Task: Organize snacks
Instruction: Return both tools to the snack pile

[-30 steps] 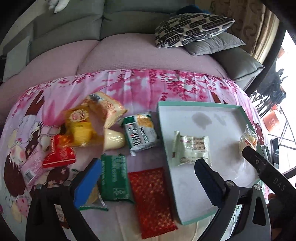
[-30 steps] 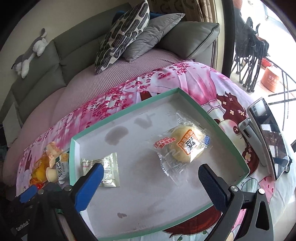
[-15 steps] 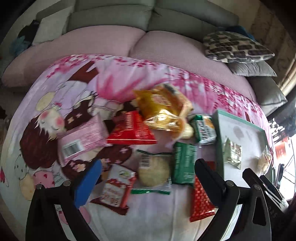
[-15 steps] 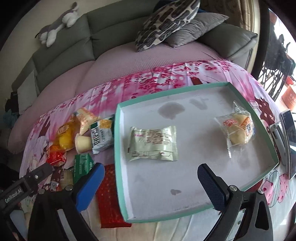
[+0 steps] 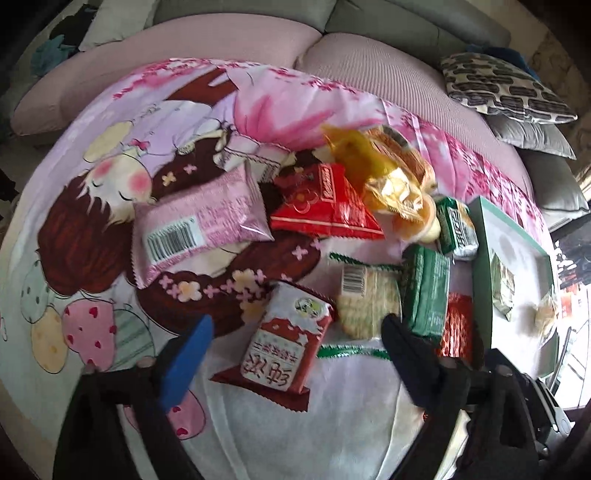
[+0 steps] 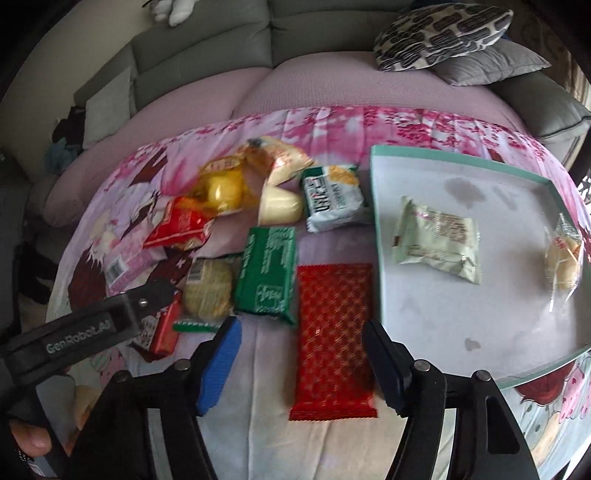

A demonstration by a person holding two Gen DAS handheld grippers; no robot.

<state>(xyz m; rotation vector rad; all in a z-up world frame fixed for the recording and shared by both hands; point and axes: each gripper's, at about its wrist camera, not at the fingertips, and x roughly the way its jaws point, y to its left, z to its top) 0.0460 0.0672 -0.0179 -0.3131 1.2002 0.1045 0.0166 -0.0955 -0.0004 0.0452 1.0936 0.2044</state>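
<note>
Several snack packets lie on a pink cartoon cloth (image 5: 110,192). My left gripper (image 5: 295,363) is open, its fingers either side of a red-and-white packet (image 5: 286,347). My right gripper (image 6: 301,363) is open, its fingers either side of the near end of a red patterned packet (image 6: 334,336). A teal-rimmed tray (image 6: 461,325) to the right holds a pale green packet (image 6: 437,238) and a wrapped bun (image 6: 563,256). A green packet (image 6: 267,267), a round cracker pack (image 6: 208,288) and a pink packet (image 5: 199,225) lie between.
A yellow bag (image 5: 384,177), a red bag (image 5: 327,206) and a green-white packet (image 6: 332,197) sit further back. The left gripper's body (image 6: 85,325) crosses the right wrist view at left. A sofa with patterned cushions (image 6: 439,33) is behind.
The left gripper swung left and came down over the red-and-white packet. The right gripper swung left from the tray to the red patterned packet and its jaws have narrowed.
</note>
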